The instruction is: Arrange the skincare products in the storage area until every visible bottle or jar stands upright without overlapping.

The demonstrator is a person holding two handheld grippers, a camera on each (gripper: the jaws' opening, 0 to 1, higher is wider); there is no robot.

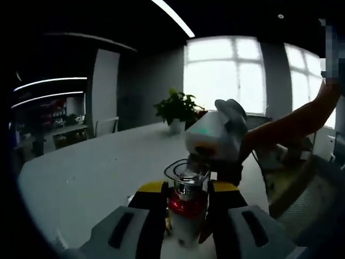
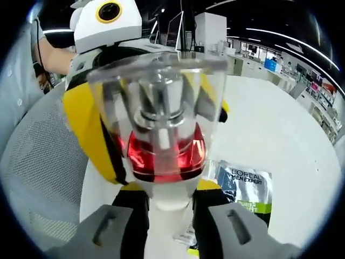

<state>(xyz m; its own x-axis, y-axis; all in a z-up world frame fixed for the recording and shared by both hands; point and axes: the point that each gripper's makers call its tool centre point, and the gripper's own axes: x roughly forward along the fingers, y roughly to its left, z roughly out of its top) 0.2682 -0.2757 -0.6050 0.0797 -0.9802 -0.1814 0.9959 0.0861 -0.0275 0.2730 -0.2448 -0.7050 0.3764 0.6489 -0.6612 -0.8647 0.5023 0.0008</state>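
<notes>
While both tools pinch one pump bottle (image 2: 161, 140), prob. upright, L'Oréal box (image 2: 245, 189) lies nearby.

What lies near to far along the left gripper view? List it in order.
Pump bottle clamped in the left hand-held gripper → right hand-held gripper → potted plant on the white table → windows.

The box (image 2: 245, 189) on the table reads "L'OREAL MEN EXPERT".
</notes>
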